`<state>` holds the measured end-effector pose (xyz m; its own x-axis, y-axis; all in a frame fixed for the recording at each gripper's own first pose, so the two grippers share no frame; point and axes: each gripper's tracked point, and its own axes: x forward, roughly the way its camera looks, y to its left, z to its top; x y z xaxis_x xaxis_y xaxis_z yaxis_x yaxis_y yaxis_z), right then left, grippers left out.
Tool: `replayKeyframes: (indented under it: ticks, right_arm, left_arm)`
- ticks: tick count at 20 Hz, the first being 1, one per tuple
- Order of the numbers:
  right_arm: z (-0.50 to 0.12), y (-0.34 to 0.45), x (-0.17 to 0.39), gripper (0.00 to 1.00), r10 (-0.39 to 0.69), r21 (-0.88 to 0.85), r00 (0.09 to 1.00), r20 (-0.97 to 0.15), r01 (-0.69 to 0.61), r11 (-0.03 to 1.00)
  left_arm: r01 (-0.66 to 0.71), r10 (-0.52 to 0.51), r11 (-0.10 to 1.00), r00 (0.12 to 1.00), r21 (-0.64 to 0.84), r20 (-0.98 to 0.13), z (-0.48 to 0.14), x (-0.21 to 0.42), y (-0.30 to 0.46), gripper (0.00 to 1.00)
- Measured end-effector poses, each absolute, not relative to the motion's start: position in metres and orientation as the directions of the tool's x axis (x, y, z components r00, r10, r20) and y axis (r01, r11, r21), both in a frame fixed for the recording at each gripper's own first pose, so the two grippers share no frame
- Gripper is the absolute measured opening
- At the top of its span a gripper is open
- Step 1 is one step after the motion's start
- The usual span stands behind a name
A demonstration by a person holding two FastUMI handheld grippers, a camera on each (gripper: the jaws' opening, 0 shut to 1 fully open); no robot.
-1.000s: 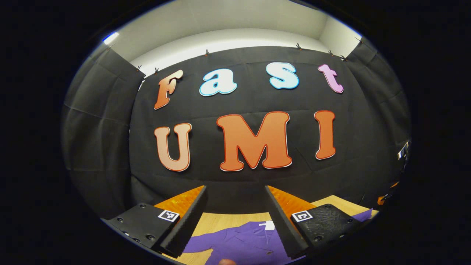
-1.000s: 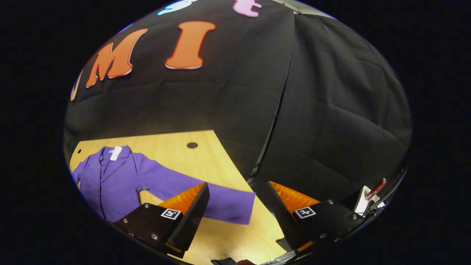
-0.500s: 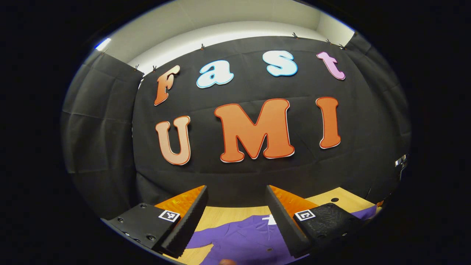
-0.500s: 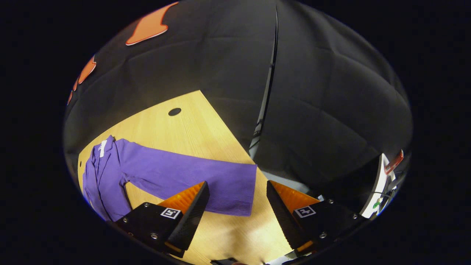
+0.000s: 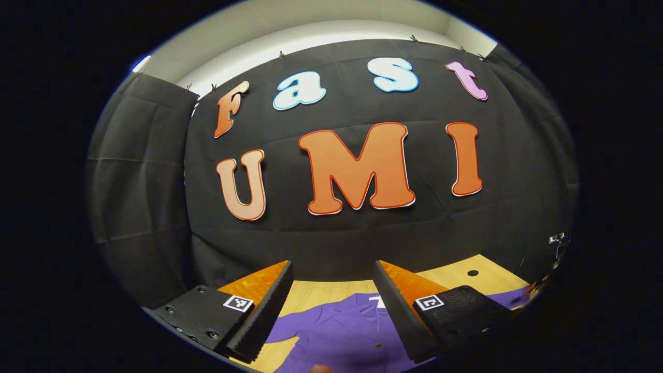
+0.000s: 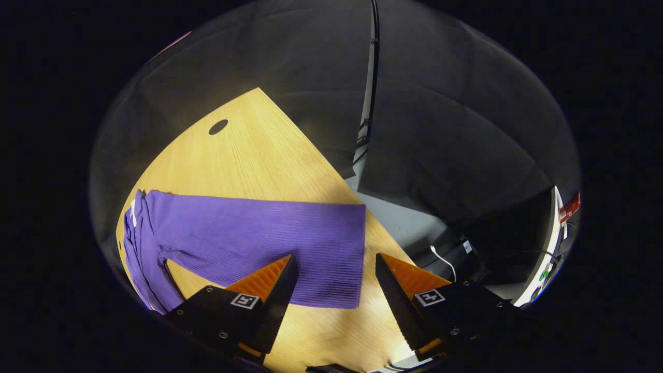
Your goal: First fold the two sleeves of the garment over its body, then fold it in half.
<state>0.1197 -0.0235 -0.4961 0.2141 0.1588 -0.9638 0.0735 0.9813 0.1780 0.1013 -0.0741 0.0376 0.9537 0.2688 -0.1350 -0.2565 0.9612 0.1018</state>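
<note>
Just above the open right hand-held gripper (image 6: 334,290), the sleeve (image 6: 259,238) is laid lengthwise across frame centre on the bench (image 6: 248,150), cuff nearest; the left hand-held gripper (image 5: 331,305), also open, is held over the garment (image 5: 342,331).

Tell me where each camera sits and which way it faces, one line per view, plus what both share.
Left gripper view: rides the left gripper, facing the booth's back wall; open fingers frame the purple garment.
Right gripper view: rides the right gripper, tilted down over the outstretched sleeve; fingers apart.
Shared: garment, wooden table, its round hole.
</note>
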Motion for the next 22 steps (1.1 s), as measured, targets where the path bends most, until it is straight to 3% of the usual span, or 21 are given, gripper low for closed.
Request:
replayKeyframes:
  ticks: [4, 5, 6, 7, 11, 12, 18, 21, 22]
  right_arm:
    - [-0.505, -0.02, 0.118, 0.92, 0.123, 0.136, 0.141, -0.982, 0.089, 0.987]
    - [-0.507, -0.018, 0.118, 0.88, 0.123, 0.134, 0.117, -0.985, 0.093, 0.987]
    - [-0.505, -0.015, 0.114, 0.73, 0.123, 0.132, 0.096, -0.988, 0.102, 0.986]
    - [-0.506, -0.012, 0.117, 0.88, 0.128, 0.138, 0.092, -0.987, 0.114, 0.984]
    - [-0.501, 0.0, 0.118, 0.11, 0.219, 0.23, 0.08, -0.972, 0.191, 0.954]
    - [-0.497, 0.005, 0.117, 0.06, 0.243, 0.256, 0.088, -0.966, 0.197, 0.946]
    - [-0.445, 0.022, 0.128, 0.04, 0.257, 0.287, 0.186, -0.949, 0.161, 0.944]
    - [-0.405, 0.042, 0.132, 0.04, 0.279, 0.32, 0.242, -0.929, 0.154, 0.935]
    - [-0.39, 0.049, 0.132, 0.04, 0.284, 0.328, 0.262, -0.922, 0.144, 0.933]
  left_arm:
    - [-0.273, 0.289, 0.955, 0.943, 0.113, -0.165, 0.028, 0.098, -0.067, 1.0]
    - [-0.28, 0.297, 0.953, 0.939, 0.114, -0.171, 0.025, 0.097, -0.065, 0.96]
    - [-0.287, 0.303, 0.951, 0.936, 0.113, -0.179, 0.022, 0.096, -0.062, 0.96]
    - [-0.293, 0.311, 0.949, 0.931, 0.114, -0.19, 0.02, 0.096, -0.059, 1.0]
    - [-0.302, 0.32, 0.946, 0.927, 0.114, -0.196, 0.021, 0.088, -0.047, 0.96]
    - [-0.302, 0.319, 0.946, 0.927, 0.114, -0.198, 0.019, 0.085, -0.044, 0.96]
    - [-0.293, 0.307, 0.951, 0.929, 0.094, -0.207, 0.012, 0.074, 0.002, 1.0]
    - [-0.289, 0.3, 0.954, 0.933, 0.08, -0.198, 0.01, 0.071, 0.031, 0.96]
    - [-0.291, 0.3, 0.954, 0.934, 0.074, -0.195, 0.01, 0.069, 0.04, 1.0]
